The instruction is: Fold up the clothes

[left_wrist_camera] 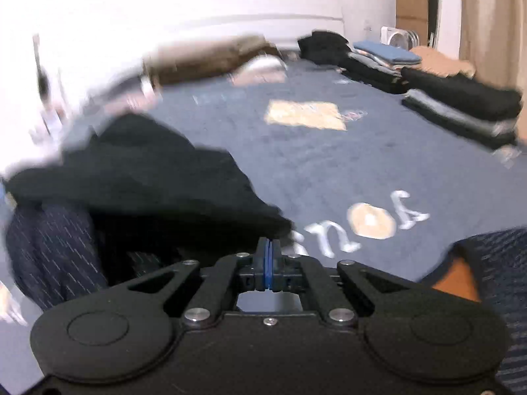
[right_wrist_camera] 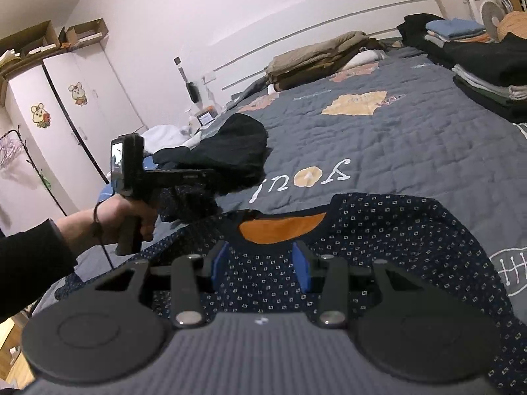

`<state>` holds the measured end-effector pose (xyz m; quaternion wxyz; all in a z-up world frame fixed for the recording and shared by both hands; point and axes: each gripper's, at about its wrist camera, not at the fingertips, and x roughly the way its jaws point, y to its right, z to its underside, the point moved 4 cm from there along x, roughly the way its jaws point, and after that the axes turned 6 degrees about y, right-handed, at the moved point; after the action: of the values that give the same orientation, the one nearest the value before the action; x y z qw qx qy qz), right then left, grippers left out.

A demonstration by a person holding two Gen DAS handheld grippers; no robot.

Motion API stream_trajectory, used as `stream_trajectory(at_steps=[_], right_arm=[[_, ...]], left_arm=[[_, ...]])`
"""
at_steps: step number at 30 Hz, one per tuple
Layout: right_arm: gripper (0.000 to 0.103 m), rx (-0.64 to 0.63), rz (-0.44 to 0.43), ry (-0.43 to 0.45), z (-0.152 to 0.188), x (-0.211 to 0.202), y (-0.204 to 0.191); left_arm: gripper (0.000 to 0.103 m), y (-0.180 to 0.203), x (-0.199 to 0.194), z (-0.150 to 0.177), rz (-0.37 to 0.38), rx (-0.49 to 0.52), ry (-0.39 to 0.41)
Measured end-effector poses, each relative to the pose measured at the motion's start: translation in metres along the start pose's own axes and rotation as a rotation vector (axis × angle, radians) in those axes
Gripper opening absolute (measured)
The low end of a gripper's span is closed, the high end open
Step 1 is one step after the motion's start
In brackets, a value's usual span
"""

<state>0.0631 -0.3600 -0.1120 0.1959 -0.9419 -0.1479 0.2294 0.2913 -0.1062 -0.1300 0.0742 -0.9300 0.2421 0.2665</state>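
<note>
- The left claw has its two blue pads pressed together; whether a bit of cloth sits between them cannot be told, because this view is blurred.
- In the right wrist view the left claw is held by a hand with a dark sleeve, and its tip is hidden in a black garment at the left side of the bed.
- The right claw is apart, with one blue pad on each side, and it hovers above the near part of a navy sweater with small square dots.
- This sweater lies flat on the grey-blue quilt of the bed, near the camera, with its neckline pointing far and an orange lining showing inside the collar.
- One part of the sweater, at the left, is lifted near the left claw and hangs under it.
- The black garment is heaped on a pile of other clothes at the left edge of the bed.
- On the far right of the bed stand stacks of folded clothes, black, grey and blue.
- Far on the bed lies a folded brown blanket.
- At the left wall stands a white wardrobe with cartoon stickers.
</note>
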Motion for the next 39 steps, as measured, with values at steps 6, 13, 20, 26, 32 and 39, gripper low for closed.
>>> stream_trajectory(at_steps=[6,13,20,26,32,39], right_arm=[[0.042,0.014,0.011,0.000,-0.001,0.000,0.007],[0.042,0.008,0.000,-0.008,0.000,0.002,0.005],[0.042,-0.013,-0.010,-0.032,0.005,0.010,-0.003],[0.042,-0.012,-0.014,-0.032,0.006,0.012,-0.005],[0.042,-0.006,-0.023,-0.032,0.006,0.012,-0.006],[0.042,0.027,-0.097,-0.032,0.010,0.017,-0.026]], left_arm=[[0.062,-0.003,-0.028,0.023,0.110,0.101,-0.070],[0.062,-0.048,-0.041,0.071,0.063,0.149,-0.222],[0.010,-0.081,-0.041,0.099,0.050,0.128,-0.274],[0.003,-0.095,-0.044,0.075,-0.030,0.114,-0.141],[0.026,-0.091,-0.050,0.073,-0.063,0.155,-0.225],[0.049,-0.180,-0.169,0.096,-0.197,-0.055,-0.091]])
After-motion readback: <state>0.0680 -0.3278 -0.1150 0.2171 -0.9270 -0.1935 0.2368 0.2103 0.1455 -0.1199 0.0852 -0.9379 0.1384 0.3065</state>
